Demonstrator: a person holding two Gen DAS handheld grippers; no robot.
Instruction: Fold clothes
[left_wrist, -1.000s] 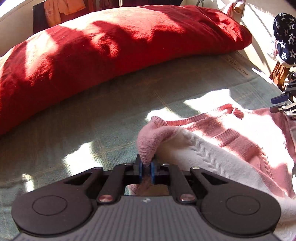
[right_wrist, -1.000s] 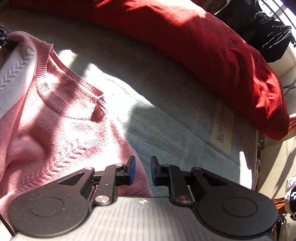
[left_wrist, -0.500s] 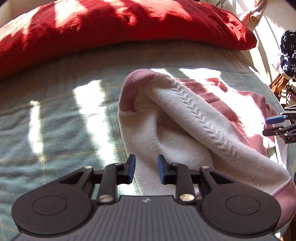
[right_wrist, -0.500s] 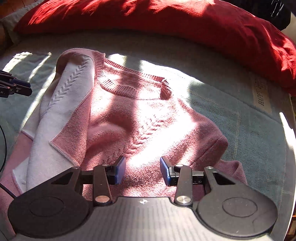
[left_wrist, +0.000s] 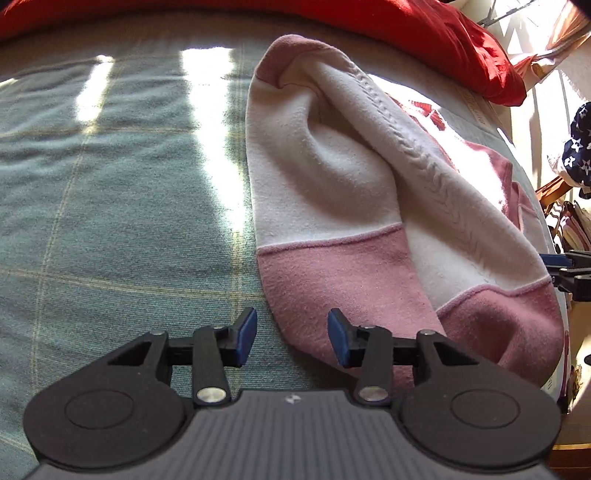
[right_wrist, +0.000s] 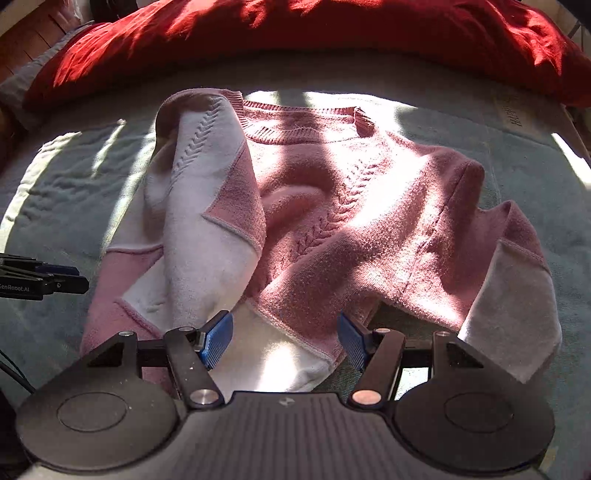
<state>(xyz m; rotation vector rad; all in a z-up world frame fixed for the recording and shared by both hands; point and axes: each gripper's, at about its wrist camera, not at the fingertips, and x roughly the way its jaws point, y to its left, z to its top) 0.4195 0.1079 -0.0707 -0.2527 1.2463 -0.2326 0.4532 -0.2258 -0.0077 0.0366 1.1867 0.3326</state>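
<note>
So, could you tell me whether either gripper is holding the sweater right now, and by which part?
Nothing is held: the left gripper and right gripper are both opening above the sweater.

The sweater (right_wrist: 325, 206) is dusty pink with white blocks and a raised braid pattern. It lies on a grey-green blanket (left_wrist: 110, 206) crossed by thin pale check lines, beside a deep red pillow (right_wrist: 332, 33). Both grippers' pads (right_wrist: 216, 338) are blue.

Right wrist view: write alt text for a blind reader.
A pink and white sweater lies on a green blanket, one sleeve folded across its front. The right gripper hovers over the hem, jaws opening and empty, with a red pillow behind.
</note>
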